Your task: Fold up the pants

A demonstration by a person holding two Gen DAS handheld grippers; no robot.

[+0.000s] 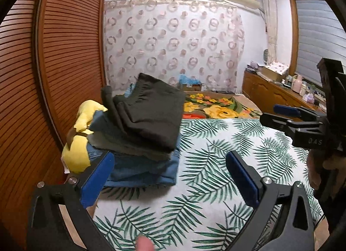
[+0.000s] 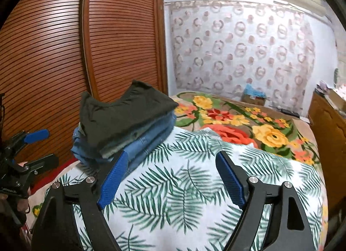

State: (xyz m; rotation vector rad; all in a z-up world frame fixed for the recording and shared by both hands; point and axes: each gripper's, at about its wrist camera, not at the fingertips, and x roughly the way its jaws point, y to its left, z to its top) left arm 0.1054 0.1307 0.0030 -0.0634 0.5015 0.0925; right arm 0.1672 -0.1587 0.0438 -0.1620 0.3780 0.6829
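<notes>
Left tongs (image 1: 169, 165) spread wide and empty above leaf-printed white bedsheet (image 1: 216, 175). Right tongs (image 2: 170, 167) likewise parted, gripping nothing. Folded dark charcoal cloth pants (image 1: 149, 112) atop stack of folded blue denim jeans (image 1: 142, 171), just ahead-left of both tongs, beside yellow plush toy (image 1: 75, 156) against slatted brown wooden wardrobe doors (image 1: 64, 45).

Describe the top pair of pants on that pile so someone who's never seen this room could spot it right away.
Start at the brown slatted wardrobe doors and look down to the bed's palm-leaf sheet beside them, where a stack of folded clothes sits. The dark pants lie on top. They are the only charcoal, near-black piece, with a gathered waistband, while the layers beneath are blue denim and grey-green.
</notes>
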